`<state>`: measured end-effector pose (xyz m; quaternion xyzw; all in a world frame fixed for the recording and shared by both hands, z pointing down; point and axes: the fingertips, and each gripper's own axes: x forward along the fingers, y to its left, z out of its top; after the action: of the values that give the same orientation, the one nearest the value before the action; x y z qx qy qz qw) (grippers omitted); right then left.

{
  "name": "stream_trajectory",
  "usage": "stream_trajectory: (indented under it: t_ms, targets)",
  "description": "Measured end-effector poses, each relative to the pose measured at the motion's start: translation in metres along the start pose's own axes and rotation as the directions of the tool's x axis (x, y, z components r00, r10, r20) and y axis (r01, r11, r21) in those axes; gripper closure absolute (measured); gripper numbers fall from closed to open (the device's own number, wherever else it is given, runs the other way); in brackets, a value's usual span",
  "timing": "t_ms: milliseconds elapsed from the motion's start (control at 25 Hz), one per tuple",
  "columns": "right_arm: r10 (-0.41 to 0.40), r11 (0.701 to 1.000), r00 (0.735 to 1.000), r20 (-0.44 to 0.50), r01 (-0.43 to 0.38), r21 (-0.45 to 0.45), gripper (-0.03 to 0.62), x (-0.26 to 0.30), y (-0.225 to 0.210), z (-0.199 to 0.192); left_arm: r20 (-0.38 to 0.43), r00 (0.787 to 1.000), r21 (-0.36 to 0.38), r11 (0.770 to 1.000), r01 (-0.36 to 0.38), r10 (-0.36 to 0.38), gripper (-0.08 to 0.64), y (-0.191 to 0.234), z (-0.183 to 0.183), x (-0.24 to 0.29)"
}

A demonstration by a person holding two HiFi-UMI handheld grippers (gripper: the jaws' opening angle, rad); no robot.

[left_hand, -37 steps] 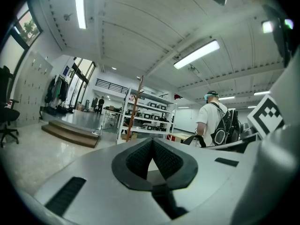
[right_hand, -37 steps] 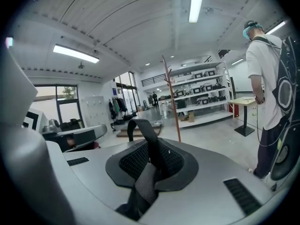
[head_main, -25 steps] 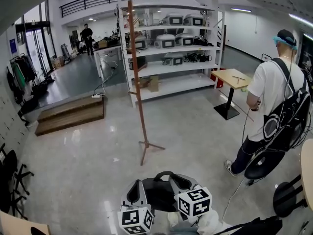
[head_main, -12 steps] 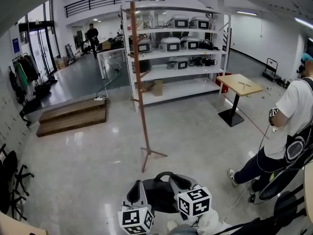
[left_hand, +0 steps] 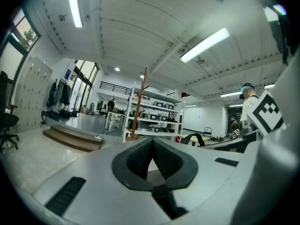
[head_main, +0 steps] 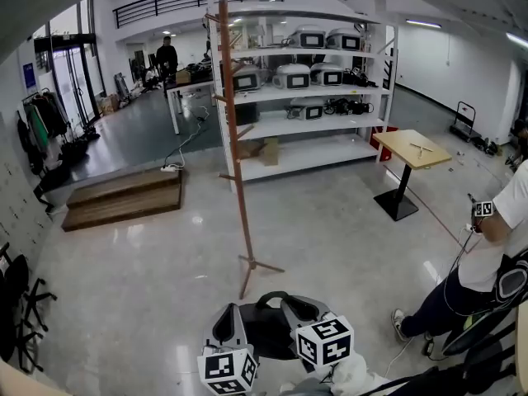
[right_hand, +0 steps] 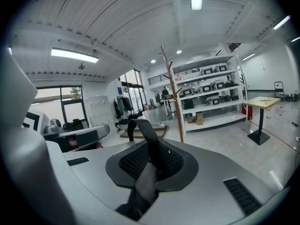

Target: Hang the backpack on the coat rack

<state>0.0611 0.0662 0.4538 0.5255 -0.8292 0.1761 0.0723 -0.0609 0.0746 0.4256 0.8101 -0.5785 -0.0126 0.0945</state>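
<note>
I am at the carrying step. The backpack (head_main: 268, 330) hangs low in front of me, well short of the coat rack (head_main: 238, 163), which stands alone on the floor (head_main: 124, 287). The bag is not on the rack yet.

My right tool (right_hand: 151, 157) is closed on a black strap (right_hand: 140, 131) of the bag, and the strap loops up out of its jaws. My left tool (left_hand: 152, 145) is closed too, tips together. I see nothing between its jaws, so I think the right one does the carrying.

Next I need to get close to the rack. Then I must lift the strap high, up to a peg (head_main: 214, 18) near the top of the rack. The loop has to go over the peg before I open the right tool, or the bag may drop.
</note>
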Motion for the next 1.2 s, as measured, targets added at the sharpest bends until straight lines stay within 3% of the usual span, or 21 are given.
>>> stream_trajectory:
  t_ms: [1200]
  targets:
    - [0.046, 0.999, 0.999, -0.014, -0.046, -0.012, 0.541, 0.067, -0.041, 0.017, 0.006, 1.0, 0.0, 1.0, -0.027, 0.027, 0.572, 0.01, -0.001, 0.085]
